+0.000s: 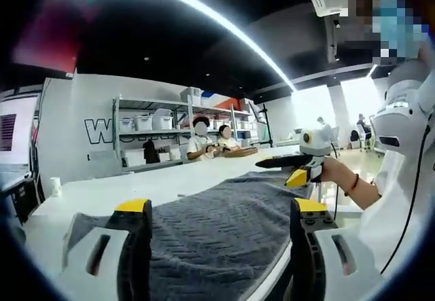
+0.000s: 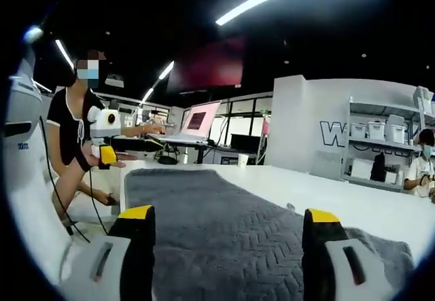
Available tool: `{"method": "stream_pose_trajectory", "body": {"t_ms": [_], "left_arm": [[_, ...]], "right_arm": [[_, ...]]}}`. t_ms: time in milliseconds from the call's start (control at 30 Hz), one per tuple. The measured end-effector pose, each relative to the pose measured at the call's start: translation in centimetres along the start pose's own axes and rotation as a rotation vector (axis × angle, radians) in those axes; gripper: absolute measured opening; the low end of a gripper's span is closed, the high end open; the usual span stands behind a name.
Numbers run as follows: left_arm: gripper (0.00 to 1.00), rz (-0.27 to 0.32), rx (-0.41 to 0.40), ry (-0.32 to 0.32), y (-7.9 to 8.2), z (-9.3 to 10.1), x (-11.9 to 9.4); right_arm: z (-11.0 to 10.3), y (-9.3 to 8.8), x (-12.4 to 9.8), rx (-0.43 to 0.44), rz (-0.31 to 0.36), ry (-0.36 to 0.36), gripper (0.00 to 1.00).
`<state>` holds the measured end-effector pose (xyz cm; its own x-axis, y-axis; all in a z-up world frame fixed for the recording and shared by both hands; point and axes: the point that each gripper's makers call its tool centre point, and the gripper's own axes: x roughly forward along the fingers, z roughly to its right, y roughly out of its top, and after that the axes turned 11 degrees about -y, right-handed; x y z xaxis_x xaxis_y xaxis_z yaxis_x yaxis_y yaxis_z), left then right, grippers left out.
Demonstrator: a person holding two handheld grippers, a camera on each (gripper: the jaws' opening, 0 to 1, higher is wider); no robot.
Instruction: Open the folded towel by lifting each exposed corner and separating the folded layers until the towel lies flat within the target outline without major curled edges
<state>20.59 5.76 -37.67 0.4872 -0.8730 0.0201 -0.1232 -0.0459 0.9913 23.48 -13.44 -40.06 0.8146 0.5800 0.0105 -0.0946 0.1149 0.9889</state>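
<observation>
In the left gripper view, the left gripper (image 1: 221, 209) is sitting low over the near end of the grey towel (image 1: 217, 226), its yellow-tipped jaws standing wide apart with towel fabric showing in the gap; nothing is being gripped. Whether the jaw tips are touching the cloth cannot be told. The towel is lying spread along the white table (image 1: 122, 192), running from the near edge toward the far end.

In the right gripper view, the right gripper (image 2: 229, 214) is likewise spreading its jaws wide over the towel (image 2: 224, 226), holding nothing. The herringbone weave of the fabric is showing clearly between the jaws.

At the far end of the towel, a second handheld gripper (image 1: 299, 165) is hovering just above the cloth, held by a person's hand (image 1: 334, 170); the right gripper view is showing the same kind of device (image 2: 112, 148) at the far left corner.

Large outlined lettering (image 1: 98, 131) on the white back wall is beginning with "W"; the remainder is hidden behind the shelving (image 1: 146, 134). Storage bins are standing on those shelves.
</observation>
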Motion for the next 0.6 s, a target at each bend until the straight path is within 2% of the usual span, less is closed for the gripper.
{"method": "stream_pose_trajectory", "body": {"t_ms": [233,600], "left_arm": [[0.82,-0.006,-0.001,-0.011,-0.16,0.27,0.06],[0.82,0.010,-0.006,-0.018,0.12,0.45,-0.10]], "right_arm": [[-0.15,0.77,-0.19,0.011,0.038,0.000,0.90],[-0.69,-0.09,0.07,0.001,0.011,0.013,0.90]]}}
